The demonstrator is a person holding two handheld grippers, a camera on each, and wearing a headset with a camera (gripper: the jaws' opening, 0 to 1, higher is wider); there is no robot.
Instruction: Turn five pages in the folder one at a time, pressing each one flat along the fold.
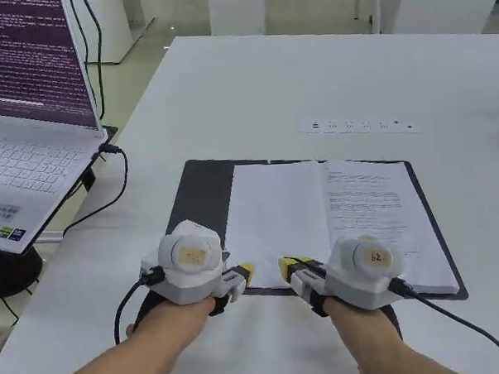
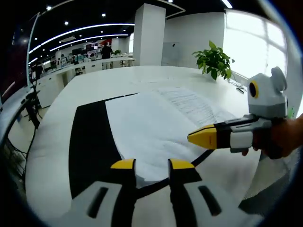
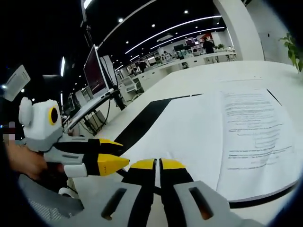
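My left gripper (image 2: 153, 164) gapes, right gripper (image 3: 157, 163) pinched empty by the folder (image 1: 202, 193) (count unknowable); no page lifted yet

We look across a wide white desk (image 1: 254, 96) in a large open office. A laptop (image 1: 31, 122) with a lit screen stands at its left edge, and a white socket strip (image 1: 359, 126) lies farther back. Beyond the desk we see a white pillar (image 2: 147, 35) and a leafy potted plant (image 2: 215, 59) beside a bright window (image 2: 255, 40). Rows of other desks (image 2: 85, 66) stand under long light strips (image 2: 80, 29) on a dark ceiling. The floor (image 1: 136, 51) is pale.
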